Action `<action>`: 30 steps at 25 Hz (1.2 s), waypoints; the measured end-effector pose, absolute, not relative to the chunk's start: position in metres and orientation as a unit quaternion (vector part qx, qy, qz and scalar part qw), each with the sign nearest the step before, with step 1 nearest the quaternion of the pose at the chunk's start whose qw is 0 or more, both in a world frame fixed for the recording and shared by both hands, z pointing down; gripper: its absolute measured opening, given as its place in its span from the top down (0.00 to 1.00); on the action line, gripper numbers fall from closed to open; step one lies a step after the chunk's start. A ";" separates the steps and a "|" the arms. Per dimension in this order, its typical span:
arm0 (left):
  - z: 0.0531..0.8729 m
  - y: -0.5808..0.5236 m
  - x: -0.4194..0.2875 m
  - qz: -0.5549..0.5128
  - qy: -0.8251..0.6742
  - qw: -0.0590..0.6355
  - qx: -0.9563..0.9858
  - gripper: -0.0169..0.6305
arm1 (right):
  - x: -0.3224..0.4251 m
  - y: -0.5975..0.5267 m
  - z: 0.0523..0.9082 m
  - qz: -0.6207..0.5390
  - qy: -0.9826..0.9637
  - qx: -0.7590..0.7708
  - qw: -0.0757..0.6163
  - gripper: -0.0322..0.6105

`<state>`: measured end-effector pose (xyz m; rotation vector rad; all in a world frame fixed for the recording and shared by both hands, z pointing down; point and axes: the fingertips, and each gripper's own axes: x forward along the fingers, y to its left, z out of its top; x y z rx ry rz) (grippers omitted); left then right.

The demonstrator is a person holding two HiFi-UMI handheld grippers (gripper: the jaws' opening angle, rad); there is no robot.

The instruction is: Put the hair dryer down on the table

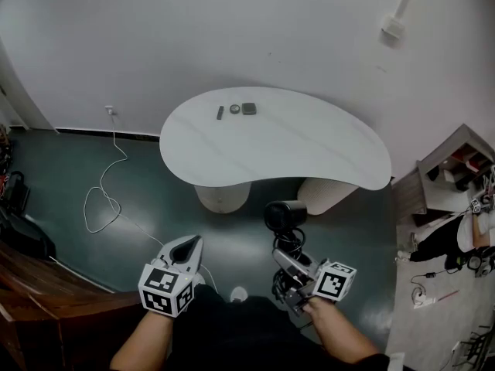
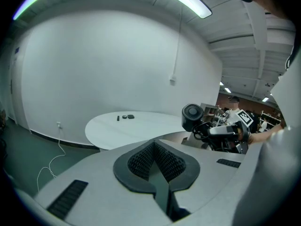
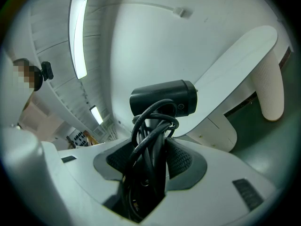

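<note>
**Table lies far ahead of the held dryer**

At near left, the left gripper [image 1: 186, 247] hangs over the floor with its jaws together on nothing. The white table [image 1: 309, 145] sits on the far side, well apart from both tools. At near right, the right gripper [image 1: 285, 265] clamps the hair dryer [image 1: 285, 215] by its cord-wrapped handle. The handle runs toward the table, with the barrel crosswise at its far end. Judged from this, the right hand must carry it forward.

A white cable [image 1: 114, 134] loops across the green floor [image 1: 54, 176] below a wall outlet [image 1: 110, 110].
</note>
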<state>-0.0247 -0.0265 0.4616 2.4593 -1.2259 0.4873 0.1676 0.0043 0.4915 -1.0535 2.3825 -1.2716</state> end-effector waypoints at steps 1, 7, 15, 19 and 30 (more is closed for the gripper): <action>0.463 -0.028 -0.026 0.171 -0.433 0.176 0.867 0.96 | 0.168 0.002 0.492 -0.435 0.816 -0.362 0.119 0.65; 0.473 -0.046 -0.031 0.167 -0.434 0.185 0.866 0.96 | 0.164 -0.016 0.488 -0.422 0.822 -0.363 0.119 0.65; 0.465 -0.101 -0.012 0.167 -0.405 0.168 0.883 0.96 | 0.169 -0.049 0.498 -0.419 0.812 -0.388 0.119 0.65; 0.466 -0.137 -0.011 0.163 -0.398 0.169 0.887 0.96 | 0.169 -0.080 0.506 -0.423 0.805 -0.401 0.113 0.65; 0.471 -0.247 -0.037 0.181 -0.384 0.163 0.891 0.96 | 0.151 -0.200 0.501 -0.413 0.799 -0.428 0.090 0.64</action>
